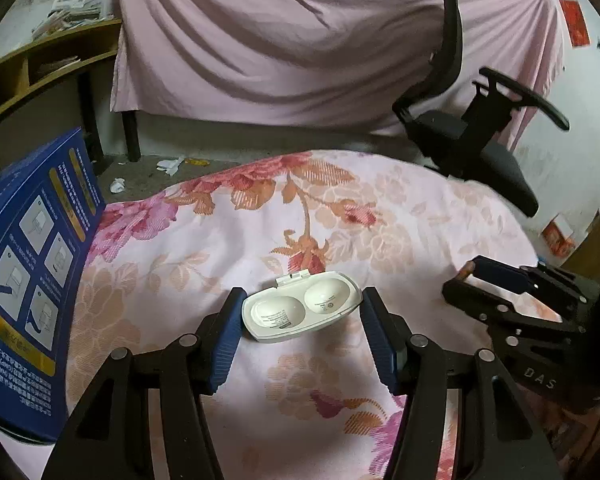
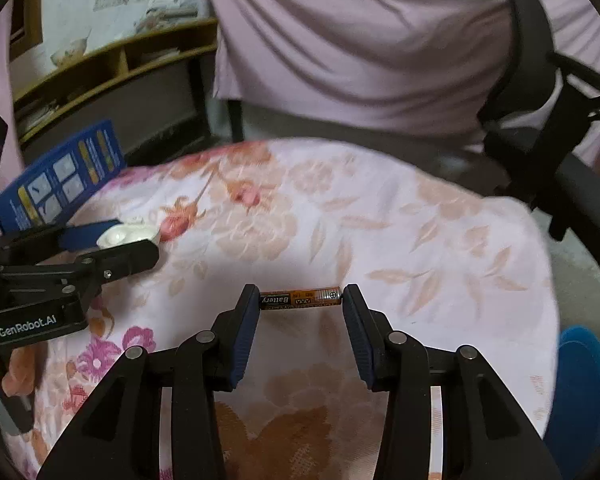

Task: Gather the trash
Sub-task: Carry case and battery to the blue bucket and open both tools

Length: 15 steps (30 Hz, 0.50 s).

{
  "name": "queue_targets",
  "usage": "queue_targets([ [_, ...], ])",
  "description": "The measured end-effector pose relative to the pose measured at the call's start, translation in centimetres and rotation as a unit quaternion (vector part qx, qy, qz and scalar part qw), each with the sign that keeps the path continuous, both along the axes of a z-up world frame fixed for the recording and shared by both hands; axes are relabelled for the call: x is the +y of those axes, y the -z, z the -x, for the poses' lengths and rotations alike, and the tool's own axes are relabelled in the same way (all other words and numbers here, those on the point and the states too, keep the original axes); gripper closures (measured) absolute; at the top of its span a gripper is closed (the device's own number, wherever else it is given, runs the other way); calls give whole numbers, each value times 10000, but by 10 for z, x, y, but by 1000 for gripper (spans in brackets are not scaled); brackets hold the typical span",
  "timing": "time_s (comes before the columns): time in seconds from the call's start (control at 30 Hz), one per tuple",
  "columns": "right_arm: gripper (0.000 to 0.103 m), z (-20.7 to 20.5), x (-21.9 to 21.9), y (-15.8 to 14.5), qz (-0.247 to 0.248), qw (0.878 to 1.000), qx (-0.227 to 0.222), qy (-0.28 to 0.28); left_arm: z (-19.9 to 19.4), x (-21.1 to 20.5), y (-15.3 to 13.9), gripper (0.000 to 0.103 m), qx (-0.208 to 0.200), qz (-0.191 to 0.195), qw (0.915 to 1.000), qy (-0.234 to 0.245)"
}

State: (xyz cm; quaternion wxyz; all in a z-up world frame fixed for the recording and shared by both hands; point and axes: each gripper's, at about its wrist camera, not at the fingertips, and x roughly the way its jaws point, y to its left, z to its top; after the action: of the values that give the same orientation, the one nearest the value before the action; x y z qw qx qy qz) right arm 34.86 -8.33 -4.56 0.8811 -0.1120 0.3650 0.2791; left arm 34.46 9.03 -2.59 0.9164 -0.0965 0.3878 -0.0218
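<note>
A white plastic two-cup case (image 1: 300, 306) lies open on the floral bedsheet (image 1: 260, 220). My left gripper (image 1: 302, 316) is around it, its blue pads on either side, touching or nearly touching its ends. The case also shows in the right wrist view (image 2: 126, 235), partly hidden by the left gripper (image 2: 112, 240). My right gripper (image 2: 300, 300) is shut on an orange AAA battery (image 2: 300, 299), held end to end between the pads, just above the sheet (image 2: 380, 220). The right gripper shows in the left wrist view (image 1: 476, 276) at right.
A blue printed box (image 1: 28, 264) stands at the left edge of the bed. A black office chair (image 1: 480, 132) stands beyond the bed on the right. Scraps of paper (image 1: 168, 166) lie on the floor. A blue round object (image 2: 580, 380) sits right of the bed.
</note>
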Motion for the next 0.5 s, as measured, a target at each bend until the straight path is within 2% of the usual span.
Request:
queue_targets([
  [0.07, 62, 5, -6, -6, -117, 9996, -223, 132, 2, 2, -3, 51, -105, 128, 9999, -46],
  [0.2, 62, 14, -24, -19, -496, 9953, -680, 478, 11, 0, -16, 51, -582, 293, 9978, -106],
  [0.37, 62, 27, -43, -32, -938, 9857, -1176, 765, 26, -15, -33, 51, -1289, 159, 9915, -63],
  [0.5, 62, 34, -46, -38, -1047, 9796, -1487, 856, 35, -21, -43, 51, -1641, 121, 9864, -39],
])
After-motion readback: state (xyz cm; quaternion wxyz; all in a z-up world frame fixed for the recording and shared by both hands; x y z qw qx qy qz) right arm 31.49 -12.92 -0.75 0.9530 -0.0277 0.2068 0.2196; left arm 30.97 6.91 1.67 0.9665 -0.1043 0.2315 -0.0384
